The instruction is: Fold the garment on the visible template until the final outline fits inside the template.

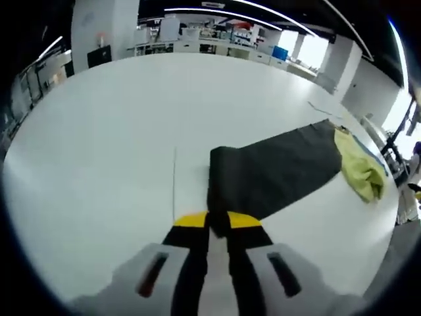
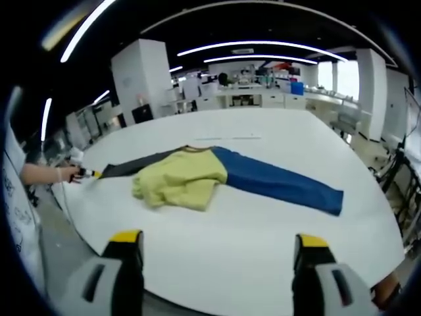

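A long garment lies flat on the white table [image 1: 118,131]. It has a dark grey sleeve [image 1: 276,171], a yellow-green middle [image 1: 362,168] and a blue sleeve [image 2: 283,184]. My left gripper [image 1: 217,220] is shut on the near end of the dark sleeve, its yellow tips pinching the cloth. In the right gripper view the yellow-green middle [image 2: 181,178] is bunched, with the dark sleeve [image 2: 131,168] stretching left to the left gripper [image 2: 80,173], held by a hand. My right gripper [image 2: 220,240] hangs open over the table's near edge, short of the garment.
A thin straight line [image 1: 174,178] marks the table [image 2: 263,250] left of the dark sleeve, and another faint line [image 2: 227,138] lies beyond the garment. A person in white [image 2: 13,197] stands at the table's left edge. Benches and shelves [image 2: 263,92] stand far behind.
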